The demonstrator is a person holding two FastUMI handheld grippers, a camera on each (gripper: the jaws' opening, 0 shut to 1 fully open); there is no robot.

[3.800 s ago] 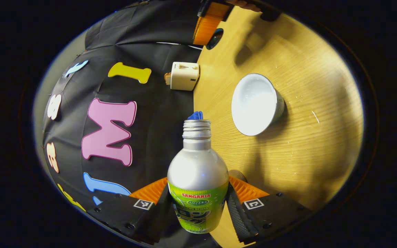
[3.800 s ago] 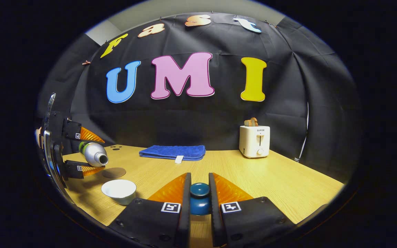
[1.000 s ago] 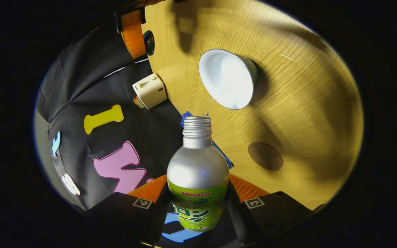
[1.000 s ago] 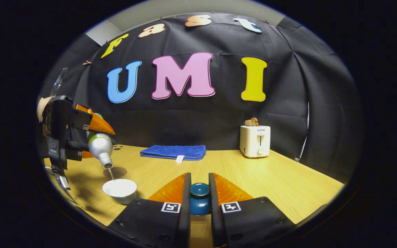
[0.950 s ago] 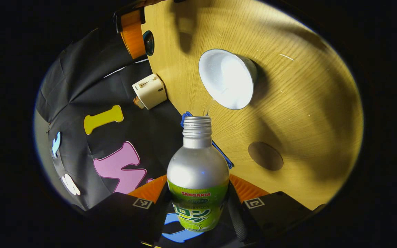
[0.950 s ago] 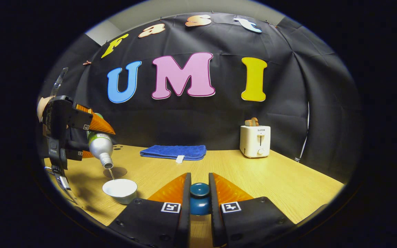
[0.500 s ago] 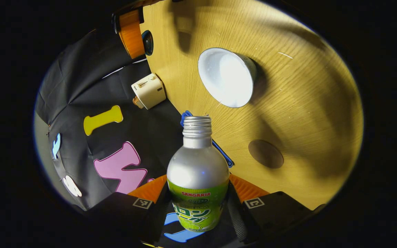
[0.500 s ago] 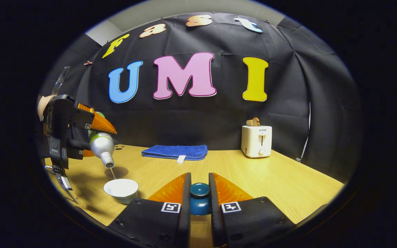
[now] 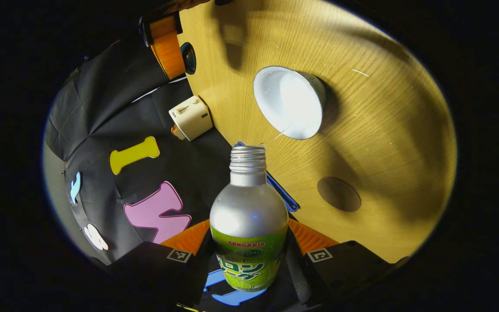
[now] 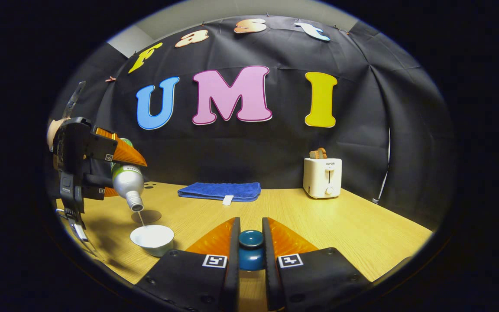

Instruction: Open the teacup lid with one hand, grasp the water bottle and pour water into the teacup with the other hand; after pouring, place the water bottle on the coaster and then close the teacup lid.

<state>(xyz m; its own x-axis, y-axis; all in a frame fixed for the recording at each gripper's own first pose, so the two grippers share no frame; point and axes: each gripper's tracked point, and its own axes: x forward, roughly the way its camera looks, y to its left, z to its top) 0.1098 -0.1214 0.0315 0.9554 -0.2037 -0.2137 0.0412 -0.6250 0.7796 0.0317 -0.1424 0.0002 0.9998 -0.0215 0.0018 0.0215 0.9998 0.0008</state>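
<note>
Pouring step: left hand-held gripper [image 9: 249, 242], clamped on the tilted silver green-labelled bottle [image 9: 248, 234], streams water into the white teacup [image 10: 152, 239] while the right hand-held gripper [image 10: 250, 251] pinches the dark teal lid [image 10: 251, 249]; next, righting the bottle onto the round brown coaster [image 9: 339, 194].

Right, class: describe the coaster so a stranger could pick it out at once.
Start at the wooden table and find the white teacup near its left end. Just behind the cup lies the coaster. It is the only flat, dark brown disc on the table, with nothing on it.
</note>
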